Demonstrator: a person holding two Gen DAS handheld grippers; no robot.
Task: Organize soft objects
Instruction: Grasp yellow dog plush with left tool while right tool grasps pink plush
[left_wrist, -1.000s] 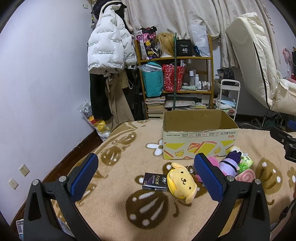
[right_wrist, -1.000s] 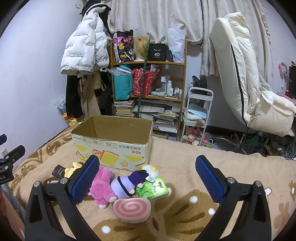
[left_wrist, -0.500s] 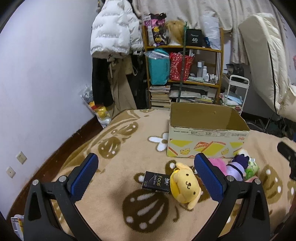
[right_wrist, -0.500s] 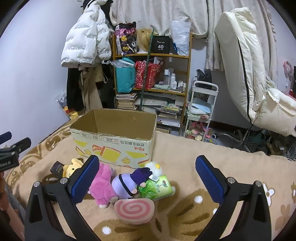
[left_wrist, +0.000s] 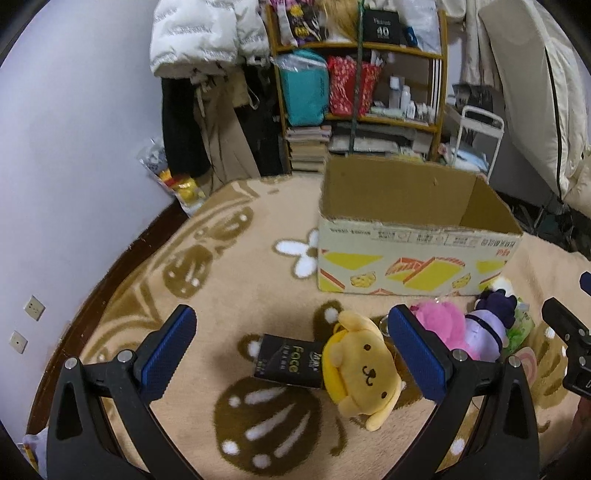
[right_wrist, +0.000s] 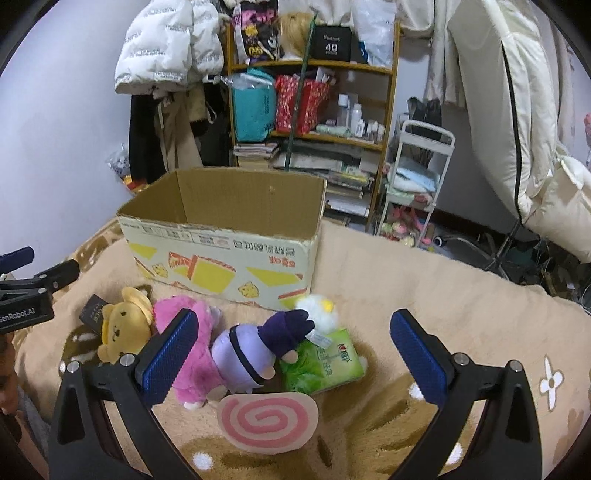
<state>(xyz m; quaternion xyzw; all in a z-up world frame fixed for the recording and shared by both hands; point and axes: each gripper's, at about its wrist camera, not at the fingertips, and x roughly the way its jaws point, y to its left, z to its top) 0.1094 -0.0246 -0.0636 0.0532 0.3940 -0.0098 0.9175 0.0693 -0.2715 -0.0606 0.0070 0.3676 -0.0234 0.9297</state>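
The left wrist view looks forward and steeply down over the patterned blanket (left_wrist: 229, 236) from the left, close above the yellow dog plush (left_wrist: 360, 369), facing the cardboard box (left_wrist: 417, 254) and shelf (left_wrist: 362, 48) behind. The right wrist view sits further right, close over the pink swirl cushion (right_wrist: 267, 421), facing the same box (right_wrist: 221, 254). Both share the box, the plush pile, the shelf and the white jacket (right_wrist: 162, 48).

Left gripper (left_wrist: 293, 349): jaws spread wide, blue pads facing inward, nothing held. Right gripper (right_wrist: 295, 352): jaws likewise spread wide, empty, positioned beside the left.
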